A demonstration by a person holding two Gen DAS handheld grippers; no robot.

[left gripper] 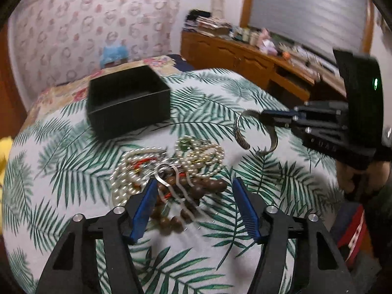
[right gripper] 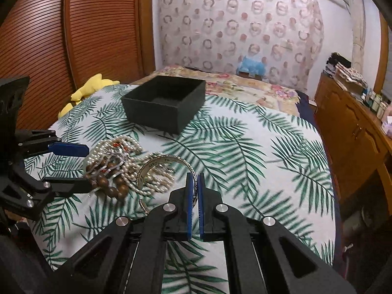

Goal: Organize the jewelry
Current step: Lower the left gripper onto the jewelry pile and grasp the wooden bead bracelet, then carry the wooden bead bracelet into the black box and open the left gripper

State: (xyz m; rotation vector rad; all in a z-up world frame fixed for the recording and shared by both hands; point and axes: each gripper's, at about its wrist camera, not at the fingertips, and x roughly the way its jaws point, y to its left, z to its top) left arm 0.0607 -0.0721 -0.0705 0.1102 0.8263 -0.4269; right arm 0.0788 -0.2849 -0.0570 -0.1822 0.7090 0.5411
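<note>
Left gripper (left gripper: 194,193) jaws apart over beads; right gripper (right gripper: 194,183) clamps the bangle (right gripper: 156,165).

Bare cloth (right gripper: 245,152) lies between black box (right gripper: 164,103) and jewelry pile (right gripper: 115,169).

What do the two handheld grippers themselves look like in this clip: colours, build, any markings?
Both match: the left gripper and right gripper have matte black angular linkages with round silver pivot bolts and flat blue ribbed fingers. The right gripper's black housing carries a small green light and faint pale lettering.
</note>
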